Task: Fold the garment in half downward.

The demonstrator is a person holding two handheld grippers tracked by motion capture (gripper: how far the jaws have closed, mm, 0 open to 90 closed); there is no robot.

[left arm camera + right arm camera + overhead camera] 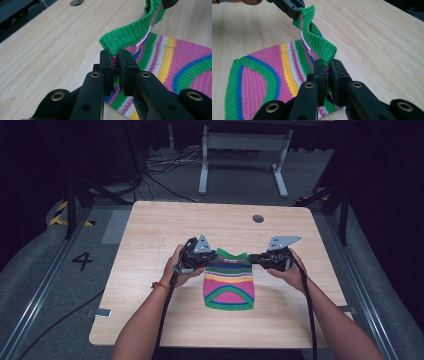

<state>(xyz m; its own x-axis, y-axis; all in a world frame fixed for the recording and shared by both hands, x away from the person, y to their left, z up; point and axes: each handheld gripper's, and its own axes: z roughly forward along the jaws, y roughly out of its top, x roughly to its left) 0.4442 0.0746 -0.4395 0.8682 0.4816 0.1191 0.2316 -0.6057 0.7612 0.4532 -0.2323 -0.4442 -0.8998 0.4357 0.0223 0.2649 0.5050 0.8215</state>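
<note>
1. The desk (150, 285) carries a small striped knit sweater (229, 287) near its middle. The garment's lower part lies flat on the wood, while its green ribbed top edge (130, 32) is raised off the surface between the two hands.
2. The left tongs (114, 66) are closed on one end of that green edge, with pink-and-green knit pinched between the jaws. The right tongs (327, 72) are likewise clamped on the other end.
3. Each grip takes in only a narrow bite of fabric near the jaw tips. If the hands pull apart or lift quickly, the knit could slide out of one side, I judge, and the sweater would drop crooked.
4. The rib is stretchy; too much outward pull would likely distort the top edge instead of smoothing the garment.
5. The white label (143, 40) sits just beside the left jaws. A regrip there may snag it.
6. The trailing cable (310, 305) from the right tongs could drag on the desk edge.
</note>
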